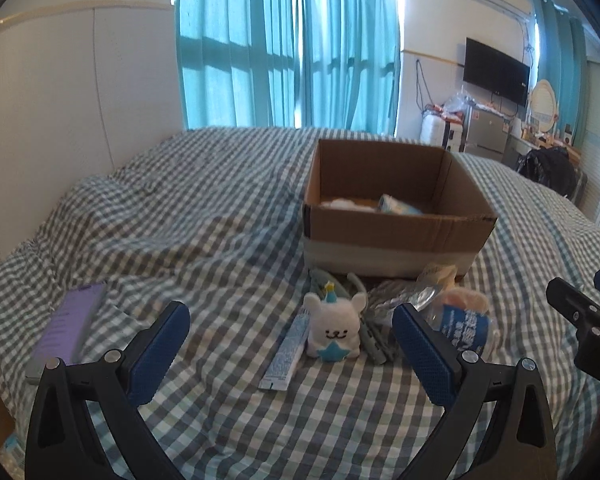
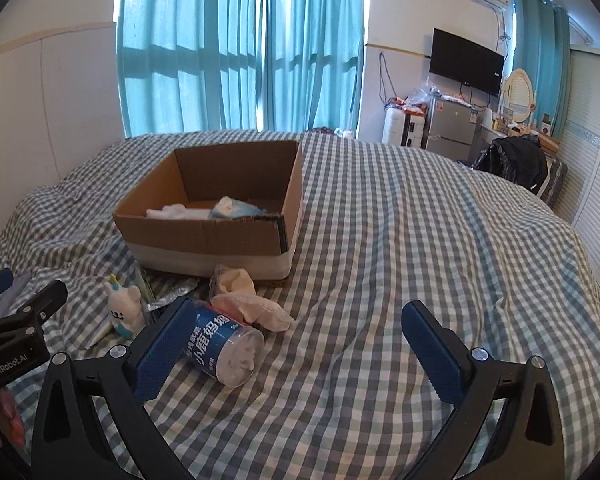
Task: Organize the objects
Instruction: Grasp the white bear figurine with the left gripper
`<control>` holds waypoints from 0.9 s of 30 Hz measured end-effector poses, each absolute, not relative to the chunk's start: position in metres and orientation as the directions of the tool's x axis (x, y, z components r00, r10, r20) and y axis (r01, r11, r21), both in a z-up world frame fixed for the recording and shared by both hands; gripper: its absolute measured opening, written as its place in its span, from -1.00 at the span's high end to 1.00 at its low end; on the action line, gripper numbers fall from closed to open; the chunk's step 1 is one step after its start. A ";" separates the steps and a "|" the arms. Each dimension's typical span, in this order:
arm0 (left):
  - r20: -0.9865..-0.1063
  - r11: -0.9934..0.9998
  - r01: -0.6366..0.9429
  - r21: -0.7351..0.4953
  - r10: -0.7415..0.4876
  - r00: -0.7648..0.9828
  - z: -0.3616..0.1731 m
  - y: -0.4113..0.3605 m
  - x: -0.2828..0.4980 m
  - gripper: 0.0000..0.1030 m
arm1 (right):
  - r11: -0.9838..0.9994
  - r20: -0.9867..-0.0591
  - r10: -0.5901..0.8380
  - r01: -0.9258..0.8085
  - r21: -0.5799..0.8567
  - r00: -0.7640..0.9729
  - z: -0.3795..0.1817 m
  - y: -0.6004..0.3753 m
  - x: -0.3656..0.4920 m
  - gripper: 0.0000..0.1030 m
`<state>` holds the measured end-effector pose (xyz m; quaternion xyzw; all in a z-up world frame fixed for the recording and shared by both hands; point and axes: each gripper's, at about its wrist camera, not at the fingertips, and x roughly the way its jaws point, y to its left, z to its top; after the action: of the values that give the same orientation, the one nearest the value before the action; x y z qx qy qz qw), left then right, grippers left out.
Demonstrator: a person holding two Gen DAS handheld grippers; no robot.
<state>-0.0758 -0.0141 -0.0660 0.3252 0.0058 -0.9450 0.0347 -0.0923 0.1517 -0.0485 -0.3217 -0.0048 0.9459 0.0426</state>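
Note:
An open cardboard box [image 1: 396,236] [image 2: 204,232] stands on the checked bed and holds a white cloth [image 2: 168,212] and a blue pack [image 2: 236,209]. In front of it lie a white bear plush [image 1: 334,330] [image 2: 125,310], a blue tube [image 1: 286,354], a blue-labelled cotton swab jar [image 2: 224,354] [image 1: 466,326], pale socks [image 2: 256,306] and a silver packet [image 1: 396,296]. My left gripper [image 1: 290,316] is open, the plush between its fingers and just ahead. My right gripper [image 2: 300,320] is open, its left finger beside the jar.
A purple box [image 1: 70,320] lies at the bed's left edge. The checked bedspread [image 2: 420,240] stretches to the right of the box. Blue curtains [image 1: 288,40], a wall TV [image 2: 466,62], a small fridge and clutter stand beyond the bed.

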 end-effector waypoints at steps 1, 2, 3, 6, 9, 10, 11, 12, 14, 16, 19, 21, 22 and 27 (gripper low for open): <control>-0.630 -0.998 0.067 0.013 -0.060 -0.774 -0.074 -0.014 -0.079 -1.00 | -0.996 -0.616 0.082 -0.075 -0.037 -0.783 -0.053 0.151 -0.095 -1.00; -0.640 -0.998 0.066 0.017 -0.062 -0.766 -0.079 -0.015 -0.082 -1.00 | -0.997 -0.628 0.077 -0.070 -0.036 -0.774 -0.059 0.150 -0.100 -1.00; -0.648 -0.997 0.068 0.023 -0.067 -0.759 -0.084 -0.015 -0.085 -1.00 | -0.997 -0.638 0.074 -0.066 -0.035 -0.766 -0.063 0.149 -0.103 -1.00; -0.680 -0.998 0.065 0.025 -0.065 -0.730 -0.102 -0.017 -0.095 -1.00 | -0.998 -0.666 0.064 -0.053 -0.037 -0.743 -0.078 0.145 -0.113 -1.00; -0.708 -0.998 0.057 0.013 -0.050 -0.704 -0.115 -0.017 -0.105 -1.00 | -0.999 -0.692 0.041 -0.029 -0.028 -0.721 -0.091 0.139 -0.123 -1.00; -0.718 -0.998 0.054 0.013 -0.047 -0.695 -0.119 -0.016 -0.109 -1.00 | -0.999 -0.697 0.033 -0.021 -0.025 -0.716 -0.094 0.137 -0.125 -1.00; -0.725 -0.999 0.050 0.015 -0.045 -0.687 -0.123 -0.015 -0.112 -1.00 | -1.000 -0.705 0.022 -0.009 -0.021 -0.709 -0.097 0.134 -0.128 -1.00; -0.733 -0.999 0.046 0.018 -0.044 -0.679 -0.126 -0.014 -0.115 -1.00 | -1.000 -0.711 0.015 -0.003 -0.019 -0.703 -0.100 0.131 -0.132 -1.00; -0.743 -0.999 0.040 0.028 -0.048 -0.668 -0.133 -0.012 -0.123 -1.00 | -1.000 -0.722 0.002 0.014 -0.017 -0.692 -0.106 0.127 -0.137 -1.00; -0.746 -0.999 0.036 0.024 -0.042 -0.665 -0.137 -0.012 -0.129 -1.00 | -1.000 -0.728 -0.001 0.018 -0.016 -0.686 -0.109 0.126 -0.141 -1.00; -0.746 -0.999 0.034 0.004 -0.026 -0.665 -0.140 -0.012 -0.138 -1.00 | -1.000 -0.736 -0.001 0.015 -0.012 -0.677 -0.114 0.127 -0.147 -1.00; -0.750 -1.000 0.028 0.004 -0.022 -0.661 -0.144 -0.009 -0.142 -0.98 | -1.000 -0.740 0.000 0.011 -0.009 -0.672 -0.117 0.128 -0.150 -1.00; -0.754 -1.000 0.017 0.002 -0.013 -0.656 -0.147 -0.008 -0.144 -0.95 | -1.000 -0.741 -0.001 0.009 -0.007 -0.672 -0.119 0.129 -0.150 -1.00; -0.751 -0.998 -0.048 -0.052 0.071 -0.657 -0.150 -0.001 -0.146 -0.50 | -1.000 -0.740 -0.028 0.011 0.029 -0.672 -0.125 0.129 -0.152 -0.99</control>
<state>-0.1458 -0.0013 -0.1499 0.4128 0.0137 -0.9101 -0.0326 -0.1524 0.1290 -0.1249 -0.4049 0.0109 0.9142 -0.0106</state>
